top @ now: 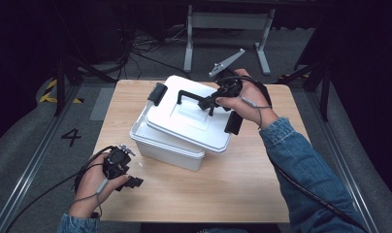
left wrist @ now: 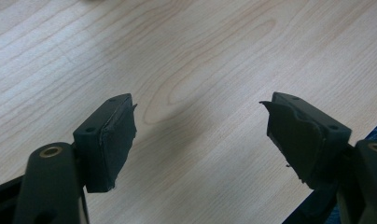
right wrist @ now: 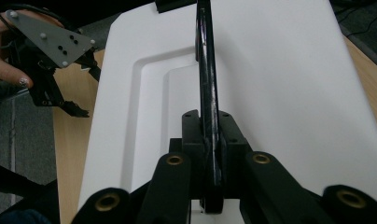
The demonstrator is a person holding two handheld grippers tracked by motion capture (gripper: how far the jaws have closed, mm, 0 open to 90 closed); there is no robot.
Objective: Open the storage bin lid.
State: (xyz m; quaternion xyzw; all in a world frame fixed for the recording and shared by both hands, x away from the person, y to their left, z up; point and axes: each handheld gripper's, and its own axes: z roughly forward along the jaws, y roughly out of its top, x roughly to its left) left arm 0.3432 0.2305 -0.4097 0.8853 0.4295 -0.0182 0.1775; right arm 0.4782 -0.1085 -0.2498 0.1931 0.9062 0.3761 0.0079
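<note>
A white plastic box (top: 167,149) stands mid-table. Its white lid (top: 190,116) sits askew over it, tilted and shifted toward the right, with black clips at both ends. My right gripper (top: 209,103) is shut on the lid's black handle (top: 188,93); in the right gripper view the handle (right wrist: 206,70) runs straight up from between the pads, over the lid (right wrist: 280,84). My left gripper (top: 134,182) rests low at the table's front left, open, nothing between its fingers (left wrist: 113,140), only bare wood below.
The wooden table (top: 233,184) has free room in front of and to the right of the box. The left hand and its gripper (right wrist: 56,70) lie beyond the lid's edge. Cables and a metal frame (top: 228,24) stand on the floor behind.
</note>
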